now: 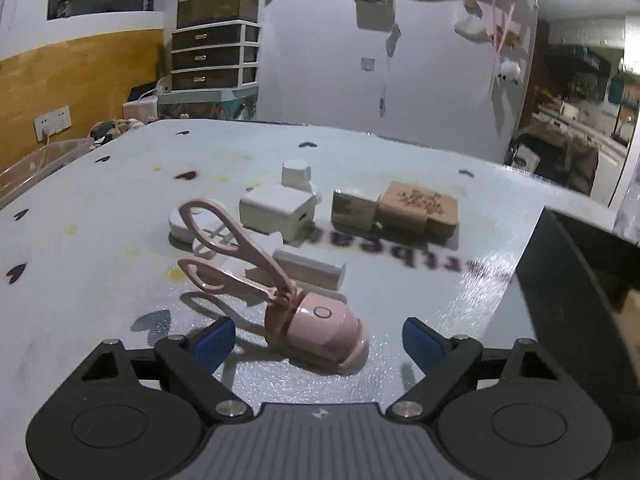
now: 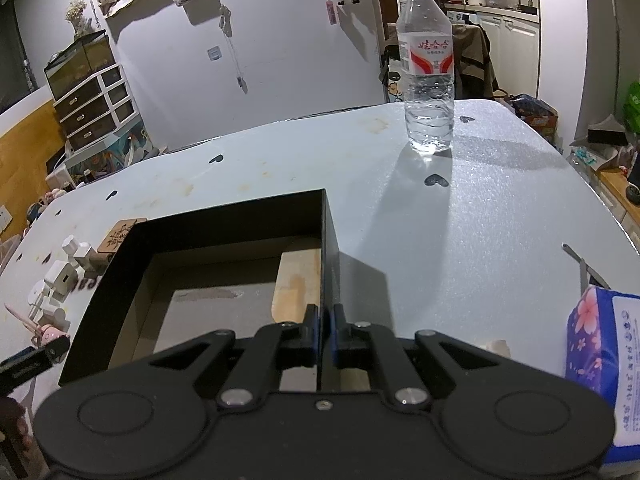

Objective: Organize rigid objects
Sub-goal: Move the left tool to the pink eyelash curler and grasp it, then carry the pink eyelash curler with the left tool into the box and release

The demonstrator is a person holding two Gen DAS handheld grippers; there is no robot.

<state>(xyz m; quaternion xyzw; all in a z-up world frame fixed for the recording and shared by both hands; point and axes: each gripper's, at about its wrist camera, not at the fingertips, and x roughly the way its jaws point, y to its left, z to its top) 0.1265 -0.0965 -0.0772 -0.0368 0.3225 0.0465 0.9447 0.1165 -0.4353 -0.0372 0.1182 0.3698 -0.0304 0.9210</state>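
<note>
My left gripper (image 1: 318, 338) is open, its blue pads either side of a pink eyelash curler (image 1: 276, 288) lying on the table, not touching it. Behind it lie a white stick (image 1: 310, 270), a white charger (image 1: 276, 210), a white round case (image 1: 188, 224), a white bottle cap (image 1: 296, 176) and brown wooden blocks (image 1: 418, 208). My right gripper (image 2: 325, 330) is shut on the right wall of a black open box (image 2: 224, 272), which holds a wooden piece (image 2: 298, 280). The box edge shows in the left wrist view (image 1: 568, 292).
A water bottle (image 2: 428, 68) stands at the table's far right. A tissue pack (image 2: 604, 368) lies at the near right, with a metal strip (image 2: 580, 260) beyond it. A clear bin (image 1: 36, 168) sits off the table's left edge. Drawers (image 1: 214, 56) stand by the wall.
</note>
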